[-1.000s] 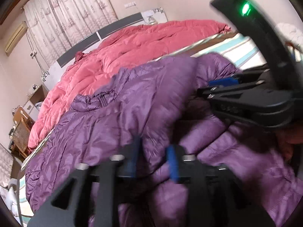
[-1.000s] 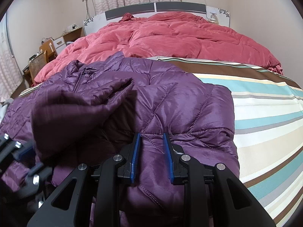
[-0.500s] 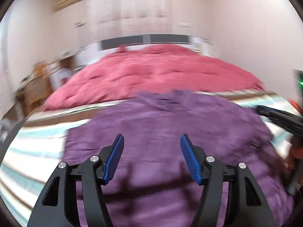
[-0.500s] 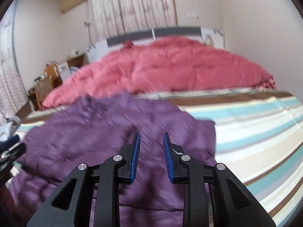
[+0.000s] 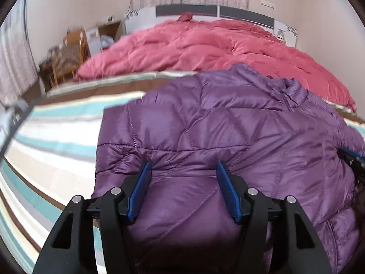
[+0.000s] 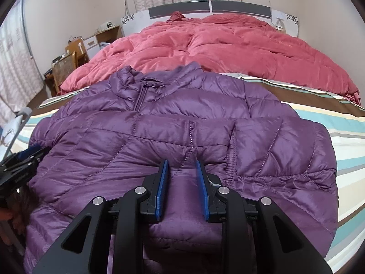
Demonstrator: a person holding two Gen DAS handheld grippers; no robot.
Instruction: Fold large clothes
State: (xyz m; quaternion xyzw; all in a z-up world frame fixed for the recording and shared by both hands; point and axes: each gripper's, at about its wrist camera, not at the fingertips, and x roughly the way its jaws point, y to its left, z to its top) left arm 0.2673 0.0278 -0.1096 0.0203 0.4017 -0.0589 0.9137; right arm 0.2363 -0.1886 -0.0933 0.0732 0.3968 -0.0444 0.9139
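A purple quilted puffer jacket (image 6: 182, 123) lies on the striped bed sheet (image 6: 346, 137), collar and zip toward the headboard, both sleeves folded in over the body. It also shows in the left wrist view (image 5: 228, 125). My left gripper (image 5: 183, 169) is open and empty, just above the jacket's near left part. My right gripper (image 6: 182, 165) is open with a narrower gap, empty, over the jacket's near middle. The left gripper also shows at the left edge of the right wrist view (image 6: 25, 157), and the right gripper's tip at the right edge of the left wrist view (image 5: 352, 159).
A pink-red duvet (image 6: 216, 43) is bunched across the far half of the bed, just behind the jacket's collar. A grey and white headboard (image 6: 209, 6) stands behind it. A wicker chair (image 6: 63, 66) and a bedside cabinet (image 6: 91, 43) stand to the left of the bed.
My left gripper has let go of the sleeve, opened wide and swung to the jacket's left side. The sleeve now lies folded over the body. My right gripper has pulled back slightly.
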